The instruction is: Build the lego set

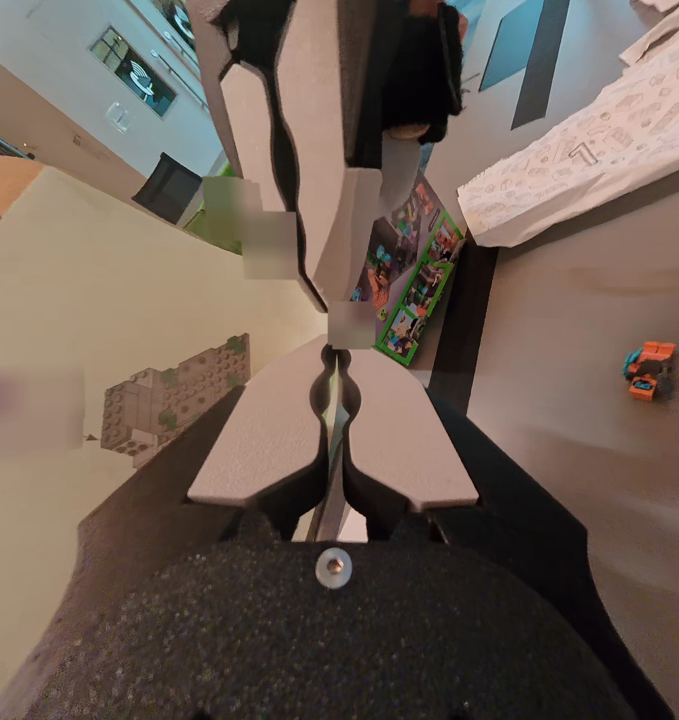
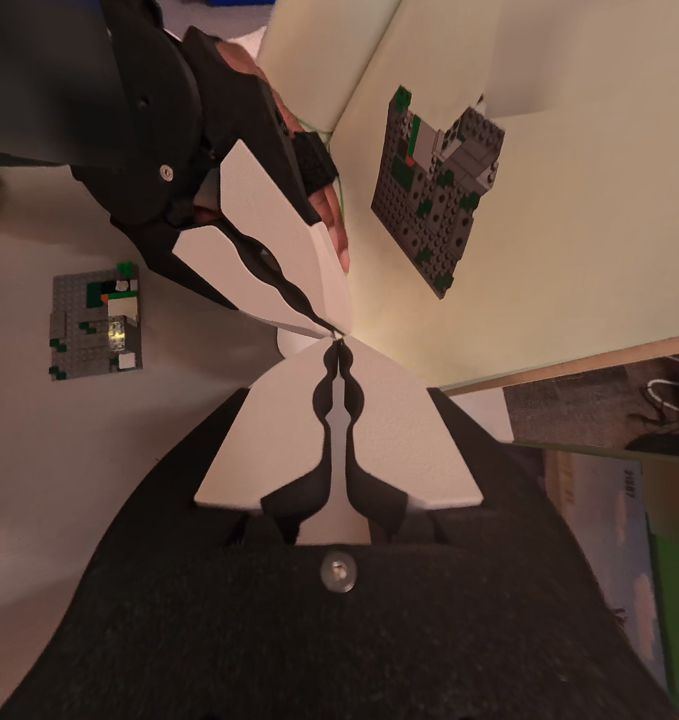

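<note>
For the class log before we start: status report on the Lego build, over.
Left gripper shut on booklet page. Right gripper shut, tips at the page corner. Gray Lego build sits apart on table. Nothing in the way.

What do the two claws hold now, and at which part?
Both the left claw and the right claw pinch the instruction booklet's page at its edge, tips almost touching.

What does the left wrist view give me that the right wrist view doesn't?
Only the left wrist view shows the small orange and teal model, the lego box and the printed paper bag. Only the right wrist view shows the grey build on the table. Both show the open instruction page and the two tongs, left and right, shut and meeting tip to tip at its edge.
</note>
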The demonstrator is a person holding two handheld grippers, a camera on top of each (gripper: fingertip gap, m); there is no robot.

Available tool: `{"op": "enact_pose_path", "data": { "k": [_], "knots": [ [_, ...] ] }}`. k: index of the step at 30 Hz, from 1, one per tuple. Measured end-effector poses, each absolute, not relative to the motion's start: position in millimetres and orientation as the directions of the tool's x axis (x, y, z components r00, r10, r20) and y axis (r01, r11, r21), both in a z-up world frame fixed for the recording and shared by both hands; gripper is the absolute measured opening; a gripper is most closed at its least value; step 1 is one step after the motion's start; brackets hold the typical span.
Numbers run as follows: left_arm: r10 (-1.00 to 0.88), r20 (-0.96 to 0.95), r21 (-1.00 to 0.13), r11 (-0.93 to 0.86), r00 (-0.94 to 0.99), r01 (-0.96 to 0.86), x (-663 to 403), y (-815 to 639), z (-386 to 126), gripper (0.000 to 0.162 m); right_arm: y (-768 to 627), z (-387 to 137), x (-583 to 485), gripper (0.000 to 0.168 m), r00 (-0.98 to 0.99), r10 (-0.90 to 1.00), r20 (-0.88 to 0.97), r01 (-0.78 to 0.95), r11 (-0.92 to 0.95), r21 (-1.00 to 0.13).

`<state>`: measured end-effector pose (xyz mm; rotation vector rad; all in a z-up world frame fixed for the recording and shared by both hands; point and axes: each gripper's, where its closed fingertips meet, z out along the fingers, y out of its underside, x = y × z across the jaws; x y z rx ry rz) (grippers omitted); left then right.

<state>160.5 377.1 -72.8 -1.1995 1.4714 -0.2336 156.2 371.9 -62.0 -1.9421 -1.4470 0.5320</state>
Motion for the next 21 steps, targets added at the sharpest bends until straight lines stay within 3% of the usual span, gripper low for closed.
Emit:
{"op": "enact_pose_path", "data": {
  "k": [3, 6, 10, 14, 21],
  "knots": [
    [-0.783, -0.582, -0.762, 0.429, 0.220, -0.485, 154, 373, -63, 0.000, 366, -42, 153, 0.001, 0.325, 0.940, 0.107, 0.624, -0.128, -0.771],
    [-0.811, -0.526, -0.814, 0.392, 0.256, -0.429, 146, 370, -54, 0.000, 357, -26, 154, 0.017, 0.344, 0.927, 0.148, 0.549, -0.071, -0.833],
    [-0.837, -0.458, -0.867, 0.346, 0.300, -0.358, 132, 365, -43, 0.000, 355, -13, 158, 0.019, 0.426, 0.847, 0.318, 0.501, 0.072, -0.863],
    [-0.852, -0.411, -0.898, 0.316, 0.324, -0.307, 123, 361, -33, 0.000, 356, -12, 152, 0.019, 0.463, 0.683, 0.565, 0.588, 0.241, -0.773],
    [-0.861, -0.394, -0.907, 0.307, 0.323, -0.288, 114, 354, -24, 0.000, 362, 0, 125, 0.026, 0.359, 0.490, 0.794, 0.706, 0.414, -0.574]
  ]
}}
